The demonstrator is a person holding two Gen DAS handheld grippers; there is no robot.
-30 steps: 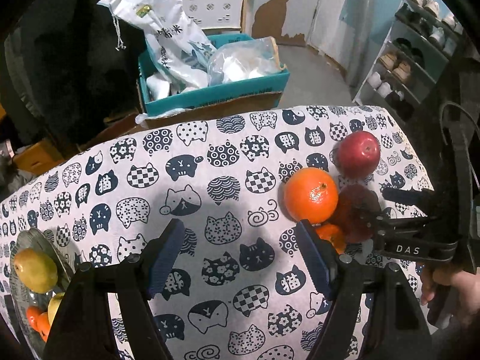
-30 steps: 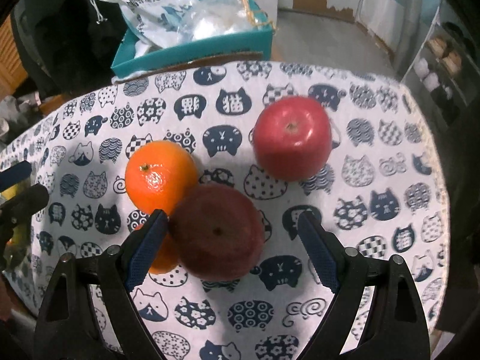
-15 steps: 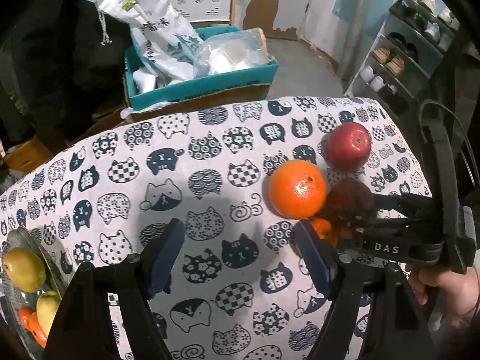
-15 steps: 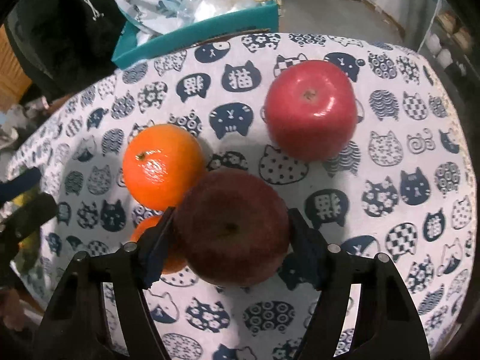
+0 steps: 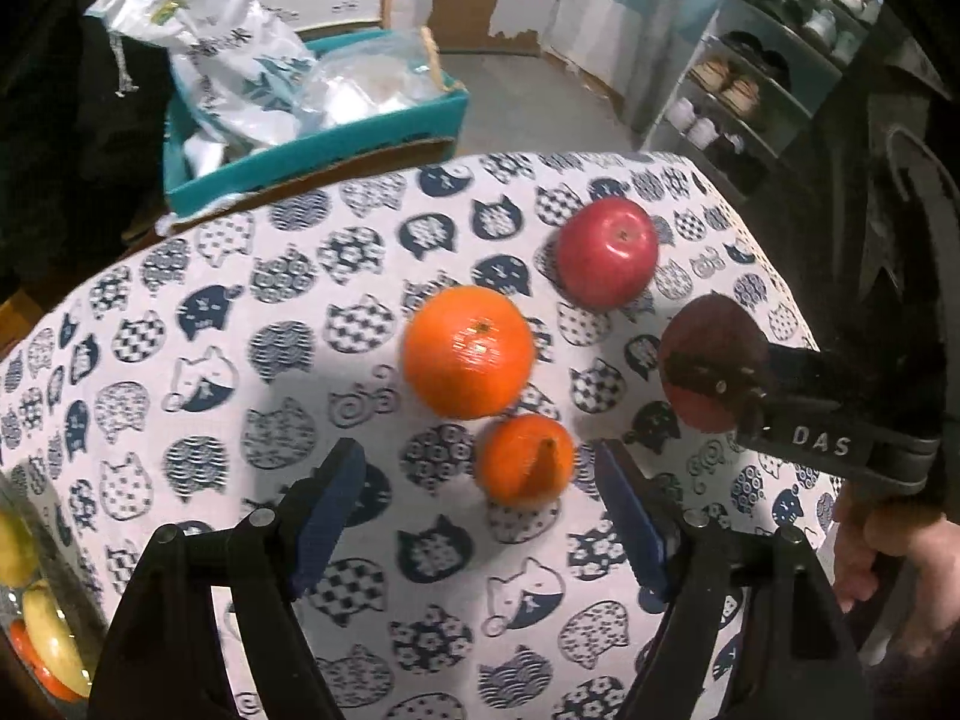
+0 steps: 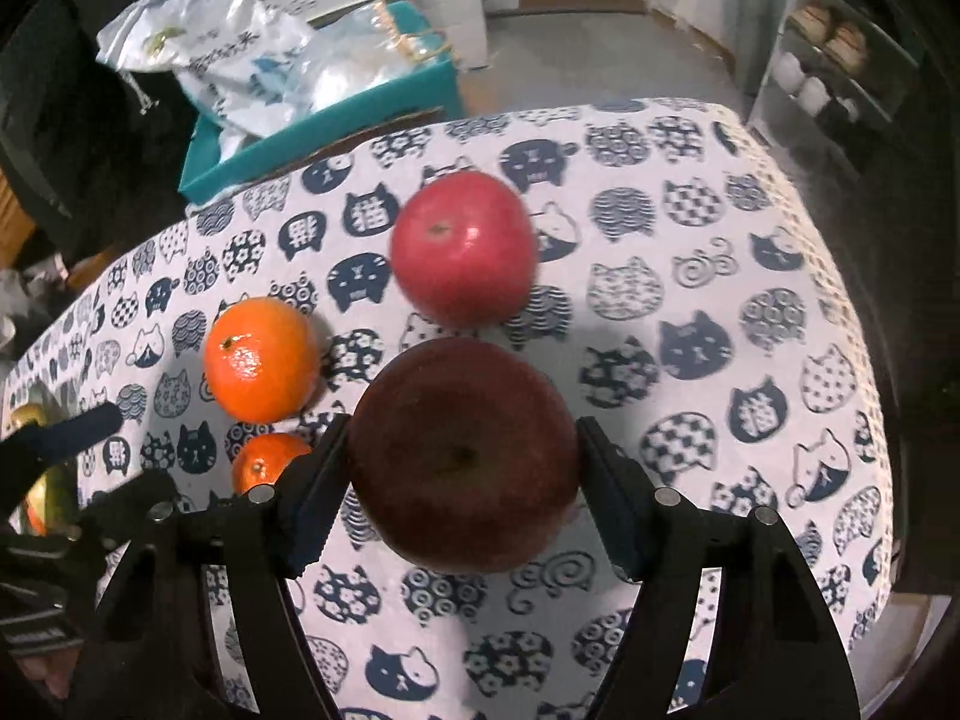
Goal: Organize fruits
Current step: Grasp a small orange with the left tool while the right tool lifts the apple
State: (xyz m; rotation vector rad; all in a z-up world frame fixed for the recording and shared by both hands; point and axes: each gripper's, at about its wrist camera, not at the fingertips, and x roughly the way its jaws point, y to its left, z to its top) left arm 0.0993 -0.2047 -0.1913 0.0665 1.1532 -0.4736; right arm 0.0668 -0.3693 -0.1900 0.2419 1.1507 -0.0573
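The right gripper (image 6: 459, 498) is clamped on the dark apple (image 6: 462, 456), one pad against each side at about its widest part, and in the left wrist view the fruit looks lifted clear of the tabletop (image 5: 252, 324), though that is hard to be sure of. The main risk is a slip: the apple is round and smooth-skinned and held only by two narrow pads, so a quick swing or a tilt on the way to the bowl (image 5: 42, 630) at the far left could let it roll out and drop onto the other fruit. Squeezing harder to prevent that could bruise it. The carry also crosses the left gripper (image 5: 480, 516), which hangs with its jaws wide apart and holding nothing, low over the cloth with the small orange (image 5: 525, 459) just ahead of its fingertips, so the two tools could bump. The large orange (image 5: 468, 351) lies just beyond the small one, and the bright red apple (image 5: 606, 252) sits farther back, apart from both. The right hand (image 5: 870, 552) grips its handle at the tabletop's right edge, the tool pointing inward and slightly down; the left points forward across the cloth
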